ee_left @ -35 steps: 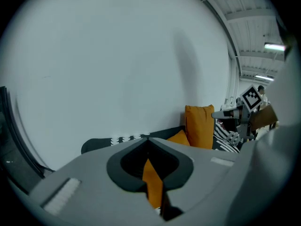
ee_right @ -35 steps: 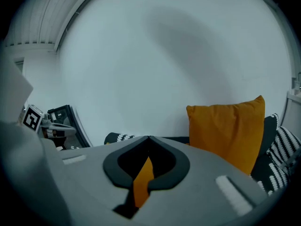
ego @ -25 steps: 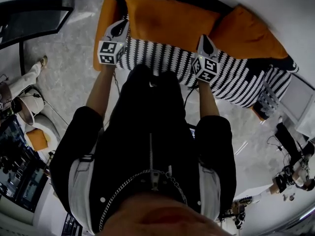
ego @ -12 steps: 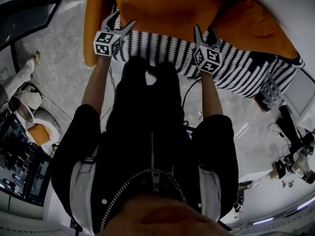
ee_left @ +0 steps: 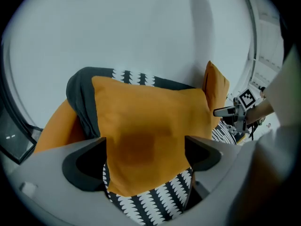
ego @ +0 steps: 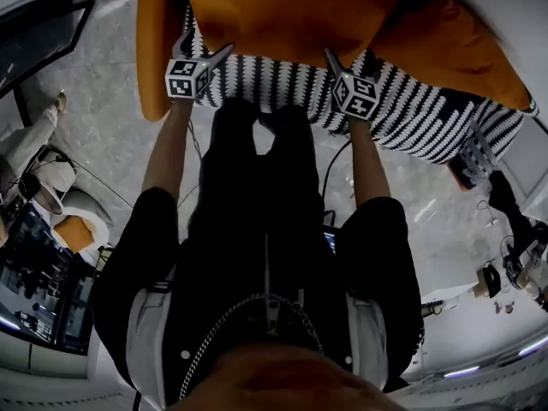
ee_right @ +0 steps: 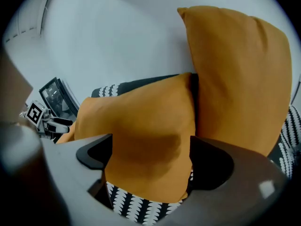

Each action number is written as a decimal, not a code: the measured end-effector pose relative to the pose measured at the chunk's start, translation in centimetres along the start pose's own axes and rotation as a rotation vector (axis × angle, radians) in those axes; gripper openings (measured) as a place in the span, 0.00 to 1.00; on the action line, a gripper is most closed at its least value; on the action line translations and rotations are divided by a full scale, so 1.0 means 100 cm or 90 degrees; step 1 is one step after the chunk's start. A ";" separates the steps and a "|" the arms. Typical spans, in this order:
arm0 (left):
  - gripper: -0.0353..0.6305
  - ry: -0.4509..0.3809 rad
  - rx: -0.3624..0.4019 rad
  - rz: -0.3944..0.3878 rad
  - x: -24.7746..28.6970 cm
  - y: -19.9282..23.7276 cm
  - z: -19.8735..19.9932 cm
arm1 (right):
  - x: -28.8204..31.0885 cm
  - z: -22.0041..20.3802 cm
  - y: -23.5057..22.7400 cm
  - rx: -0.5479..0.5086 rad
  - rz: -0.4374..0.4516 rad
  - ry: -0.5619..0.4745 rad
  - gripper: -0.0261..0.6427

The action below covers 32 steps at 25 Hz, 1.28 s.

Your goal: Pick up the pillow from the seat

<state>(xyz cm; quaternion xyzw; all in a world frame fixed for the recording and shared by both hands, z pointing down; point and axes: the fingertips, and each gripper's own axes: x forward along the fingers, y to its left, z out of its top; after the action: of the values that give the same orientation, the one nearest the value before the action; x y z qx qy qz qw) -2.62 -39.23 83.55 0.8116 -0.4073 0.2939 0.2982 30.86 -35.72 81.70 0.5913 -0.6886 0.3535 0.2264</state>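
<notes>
Underfoot, a pale marbled floor (ego: 103,127) runs up to a black-and-white patterned seat (ego: 428,118), with a white wall (ee_left: 141,32) behind it. The left gripper (ego: 205,45) and right gripper (ego: 349,58) both have their jaws opening, spread wide. Each straddles the near edge of the orange pillow (ego: 274,15) lying on the seat, and the pads seem clear of its fabric. A second orange pillow (ego: 449,45) leans just beyond the right gripper.

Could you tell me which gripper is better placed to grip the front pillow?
Left, marginally: the left gripper frames only the front pillow; the right gripper straddles it, but the second pillow crowds one jaw. Both are opening.
</notes>
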 end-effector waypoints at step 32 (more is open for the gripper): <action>0.90 0.052 -0.053 -0.077 0.066 0.007 -0.036 | 0.073 -0.051 -0.025 0.047 0.073 0.099 0.93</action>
<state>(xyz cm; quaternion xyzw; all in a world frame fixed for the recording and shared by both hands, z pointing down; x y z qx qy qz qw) -0.71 -40.20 90.81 0.8091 -0.3564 0.2913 0.3653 31.28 -36.81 90.85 0.5298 -0.6882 0.4357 0.2363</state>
